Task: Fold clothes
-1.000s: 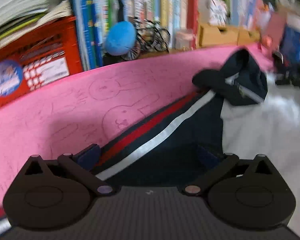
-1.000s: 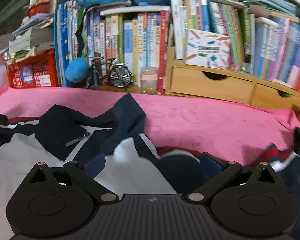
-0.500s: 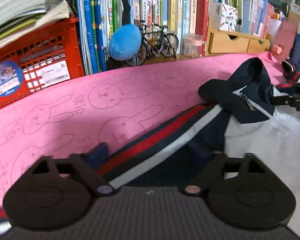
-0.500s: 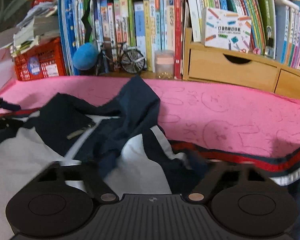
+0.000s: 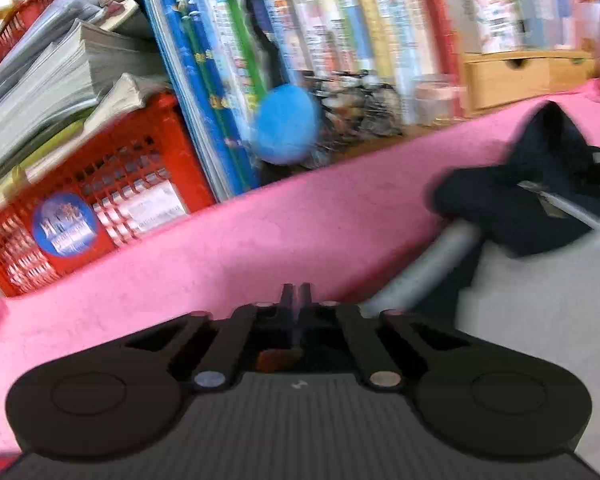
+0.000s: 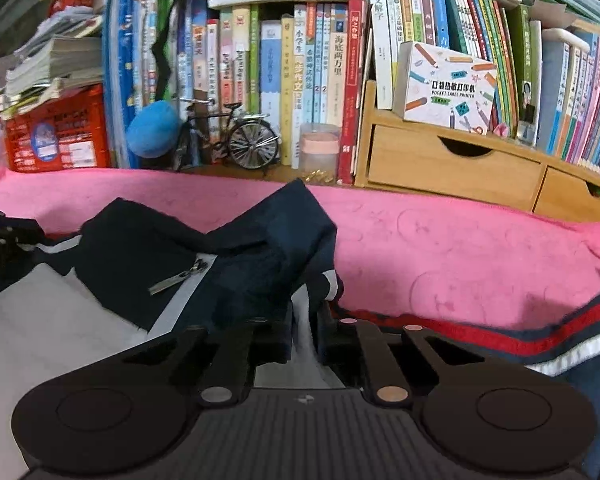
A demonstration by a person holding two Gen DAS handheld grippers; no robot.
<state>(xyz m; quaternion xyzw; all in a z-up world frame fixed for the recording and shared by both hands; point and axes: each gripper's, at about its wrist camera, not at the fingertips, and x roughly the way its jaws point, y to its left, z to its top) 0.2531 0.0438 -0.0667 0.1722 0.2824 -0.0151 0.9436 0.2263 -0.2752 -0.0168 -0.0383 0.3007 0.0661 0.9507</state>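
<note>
Two grippers, left [image 5: 296, 300] clenched, right [image 6: 304, 322] pinching rumpled navy-white jacket [image 6: 228, 264], red-striped sleeve.

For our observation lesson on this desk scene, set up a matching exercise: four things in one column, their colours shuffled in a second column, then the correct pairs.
Things:
1. crate
2. plush ball
3. drawer unit
4. cloth under the jacket

Colours:
A. pink
B. pale wood
C. red
D. blue

Pairs: 1-C, 2-D, 3-B, 4-A

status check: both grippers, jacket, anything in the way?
Left gripper shut, grip unclear. Right gripper shut on jacket. Jacket rumpled on pink towel. Nothing in the way.
</note>
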